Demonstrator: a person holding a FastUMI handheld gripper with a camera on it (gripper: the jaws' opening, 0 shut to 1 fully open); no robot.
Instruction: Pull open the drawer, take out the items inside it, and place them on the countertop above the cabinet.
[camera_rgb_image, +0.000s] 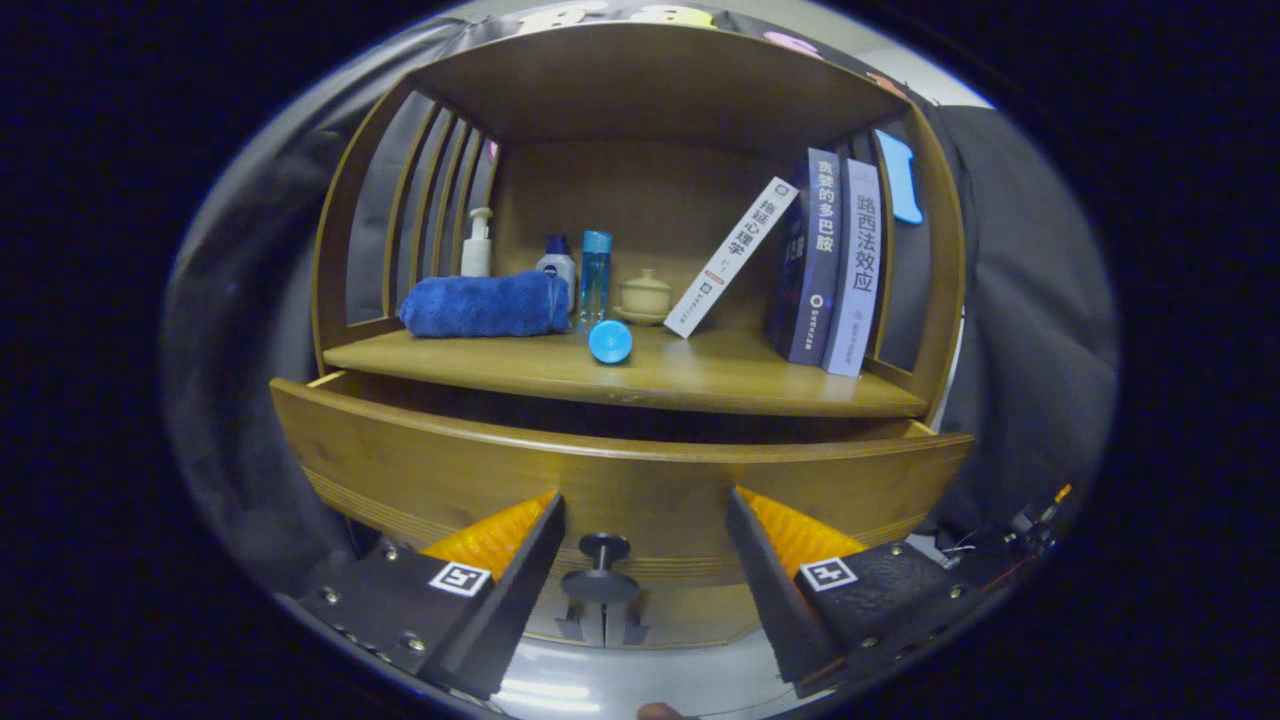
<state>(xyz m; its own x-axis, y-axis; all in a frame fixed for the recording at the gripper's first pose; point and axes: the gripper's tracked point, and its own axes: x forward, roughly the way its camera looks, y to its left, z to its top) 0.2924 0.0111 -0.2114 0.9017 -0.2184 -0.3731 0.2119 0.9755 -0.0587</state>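
Flanking drawer knob (603, 548), seemingly untouched: tongs (645, 505).

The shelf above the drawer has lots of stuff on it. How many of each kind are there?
Books: 3
Bottles: 3
Blue rolled towel: 1
Blue ball: 1
Lidded cup: 1
Total: 9

The gripper is open around the drawer knob.

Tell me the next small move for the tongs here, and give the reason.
Probably lift the tongs up over the drawer front to look inside. The drawer already stands pulled out from under the countertop, the tongs are open either side of the knob without pressing it, and the drawer's inside is hidden behind its front.
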